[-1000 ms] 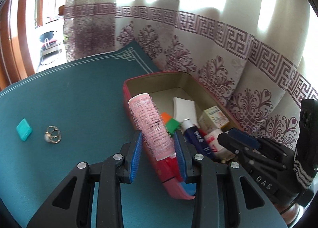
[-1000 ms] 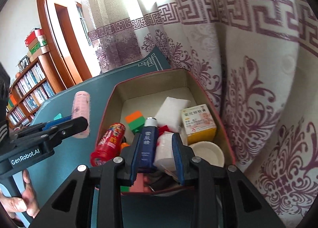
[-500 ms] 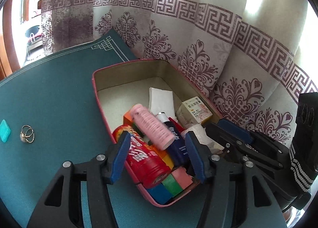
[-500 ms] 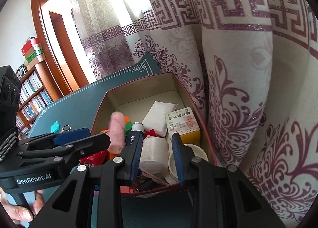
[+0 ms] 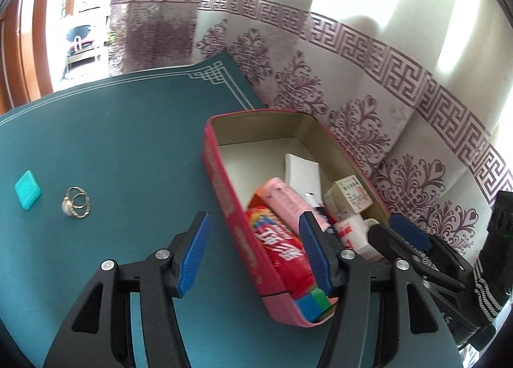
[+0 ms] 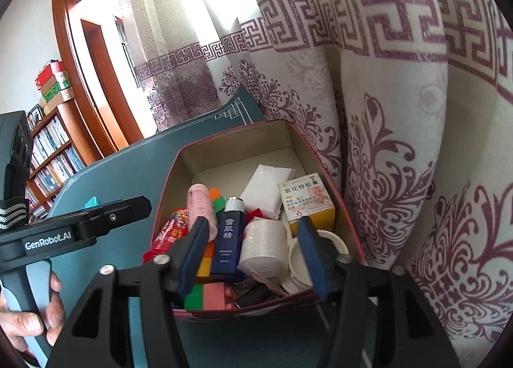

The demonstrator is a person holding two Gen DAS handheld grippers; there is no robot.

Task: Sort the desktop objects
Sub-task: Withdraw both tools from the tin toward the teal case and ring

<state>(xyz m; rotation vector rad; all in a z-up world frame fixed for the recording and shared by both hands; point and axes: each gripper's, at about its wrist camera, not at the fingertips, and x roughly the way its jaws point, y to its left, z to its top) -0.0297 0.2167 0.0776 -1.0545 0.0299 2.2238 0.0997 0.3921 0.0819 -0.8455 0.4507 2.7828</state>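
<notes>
1. A second ago the left tongs (image 5: 253, 254) held the pink hair roller (image 5: 283, 199) above the red box's (image 5: 224, 185) near wall. Now the roller lies inside the box on the red snack tube (image 5: 279, 246), and the left tongs stand fairly wide with nothing gripped, straddling the box wall.
2. The right tongs (image 6: 251, 251), narrow a second ago over the white gauze roll (image 6: 264, 247), are opening now. The roll and the dark blue bottle (image 6: 229, 239) sit between the jaws, but the pads press on neither.
3. Left out on the teal tabletop (image 5: 112, 143) are a gold ring with a pearl (image 5: 76, 206) and, just beside it, a small teal square piece (image 5: 28, 190).
4. The ring looks light, hard and slippery, and so low that it may skid; closing across its hoops seems safest.
5. The teal piece looks flat, stiff and light; pinching its opposite edges should hold it.
</notes>
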